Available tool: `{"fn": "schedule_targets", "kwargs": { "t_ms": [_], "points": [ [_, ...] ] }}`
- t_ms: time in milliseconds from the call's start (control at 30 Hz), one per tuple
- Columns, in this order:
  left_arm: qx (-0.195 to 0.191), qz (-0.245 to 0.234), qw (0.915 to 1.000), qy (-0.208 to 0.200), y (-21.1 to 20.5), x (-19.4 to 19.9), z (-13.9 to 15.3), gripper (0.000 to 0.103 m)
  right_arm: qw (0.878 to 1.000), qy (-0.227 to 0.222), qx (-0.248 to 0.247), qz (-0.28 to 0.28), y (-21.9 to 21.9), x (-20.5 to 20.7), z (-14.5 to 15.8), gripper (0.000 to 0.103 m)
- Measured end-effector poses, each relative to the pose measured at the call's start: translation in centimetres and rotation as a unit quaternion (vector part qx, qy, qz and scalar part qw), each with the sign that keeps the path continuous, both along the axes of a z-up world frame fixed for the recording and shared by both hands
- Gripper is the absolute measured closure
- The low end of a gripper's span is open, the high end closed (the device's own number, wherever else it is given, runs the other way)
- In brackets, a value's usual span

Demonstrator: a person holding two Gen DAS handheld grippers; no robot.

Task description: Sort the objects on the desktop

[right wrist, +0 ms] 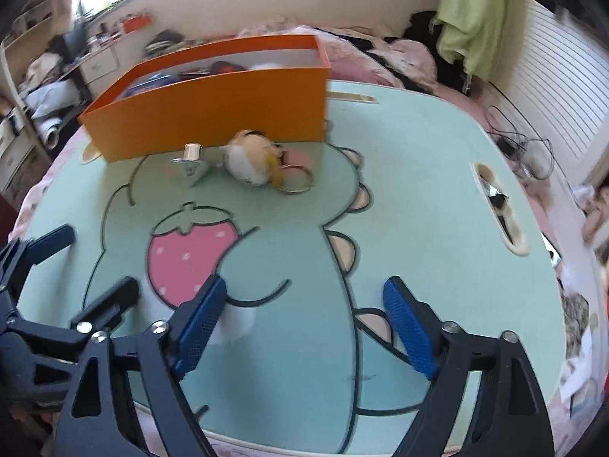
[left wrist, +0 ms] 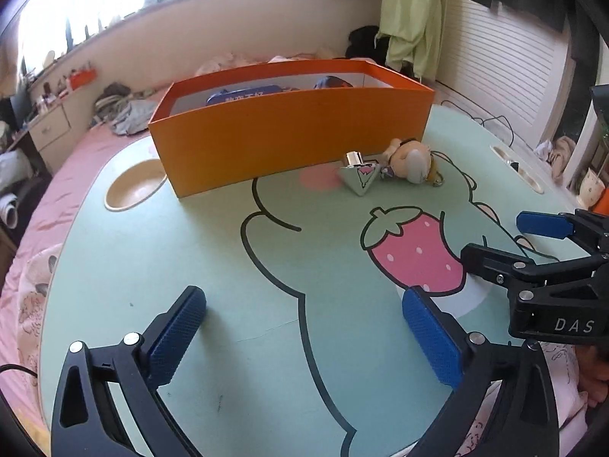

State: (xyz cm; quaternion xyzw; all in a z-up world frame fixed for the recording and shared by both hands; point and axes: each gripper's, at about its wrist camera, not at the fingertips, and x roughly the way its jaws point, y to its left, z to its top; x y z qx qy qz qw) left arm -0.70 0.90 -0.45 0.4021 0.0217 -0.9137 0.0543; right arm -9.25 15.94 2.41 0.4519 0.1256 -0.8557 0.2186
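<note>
A mint-green bench [left wrist: 160, 266] with a strawberry cartoon carries an orange box [left wrist: 289, 141] at its far side. Just in front of the box lie a small triangular bottle [left wrist: 361, 175] and a plush keychain toy [left wrist: 411, 163], side by side. The left hand-held gripper [left wrist: 304, 339] and the right hand-held gripper [right wrist: 304, 327] hover spread wide, empty.

The left gripper [left wrist: 304, 327] is sitting at the bottom of its own view, tilting downward, its blue-padded jaws standing wide apart with nothing between them. The right gripper [right wrist: 304, 323] is pointing downward too, jaws spread and empty. Each is showing at the lower edge of the other's view, side by side.
</note>
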Motion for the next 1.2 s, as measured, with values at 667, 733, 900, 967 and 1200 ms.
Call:
{"fn": "schedule_targets", "kwargs": {
  "t_ms": [667,733,900,967,1200],
  "points": [
    [0.000,-0.052,0.9985,0.016,0.8,0.0,-0.1,0.000,1.000,-0.003,0.001,0.011,0.1,0.2,-0.7,0.000],
    [-0.001,-0.052,0.9985,0.018,0.9,0.0,-0.2,0.000,1.000,-0.003,0.000,0.012,0.1,0.3,-0.7,0.000],
    [-0.001,-0.053,0.9984,0.019,0.8,0.1,-0.2,0.000,1.000,-0.003,0.000,0.012,0.1,0.4,-0.8,0.000],
    [0.000,-0.053,0.9984,0.019,0.8,0.1,-0.2,0.000,1.000,-0.003,0.000,0.013,0.1,0.5,-0.8,0.000],
    [0.000,-0.052,0.9984,0.019,0.8,0.1,-0.2,0.000,1.000,0.000,-0.010,0.014,0.2,0.6,-0.7,0.000]
  ]
}}
